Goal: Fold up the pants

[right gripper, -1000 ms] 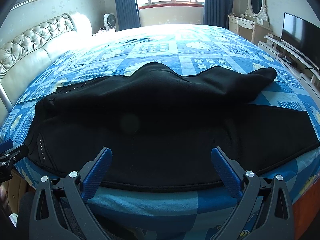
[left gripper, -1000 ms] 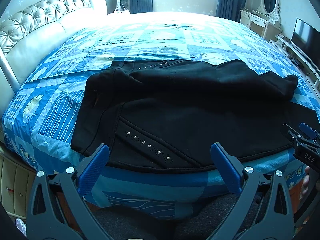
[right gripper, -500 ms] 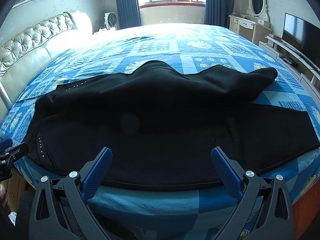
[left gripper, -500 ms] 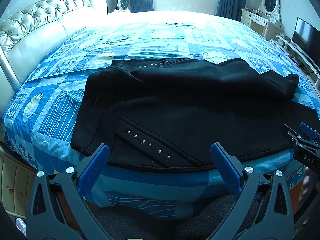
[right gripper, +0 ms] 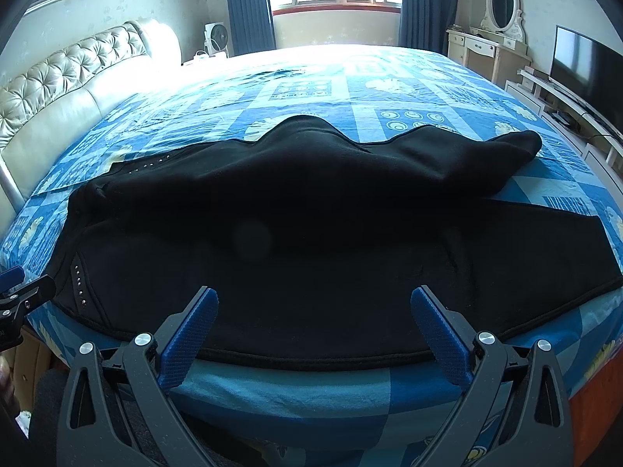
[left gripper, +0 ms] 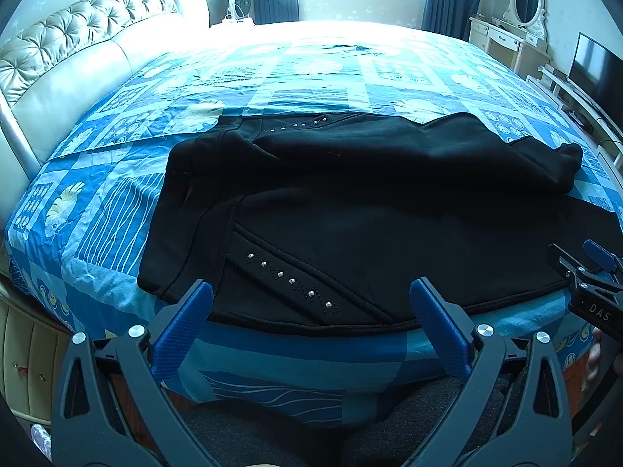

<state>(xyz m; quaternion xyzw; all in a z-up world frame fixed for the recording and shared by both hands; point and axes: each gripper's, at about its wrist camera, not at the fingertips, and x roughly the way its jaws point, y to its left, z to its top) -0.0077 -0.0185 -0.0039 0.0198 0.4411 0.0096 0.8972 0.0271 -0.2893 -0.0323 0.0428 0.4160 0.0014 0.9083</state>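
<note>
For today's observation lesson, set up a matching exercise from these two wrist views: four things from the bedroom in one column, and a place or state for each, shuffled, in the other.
Things:
1. black pants
2. left claw
3. television
4. headboard

Places or states:
A. on a low stand at the right wall
B. open, holding nothing
C. spread across the blue patterned bedspread
D. tufted, pale, at the left end of the bed

Pairs: 1-C, 2-B, 3-A, 4-D
</note>
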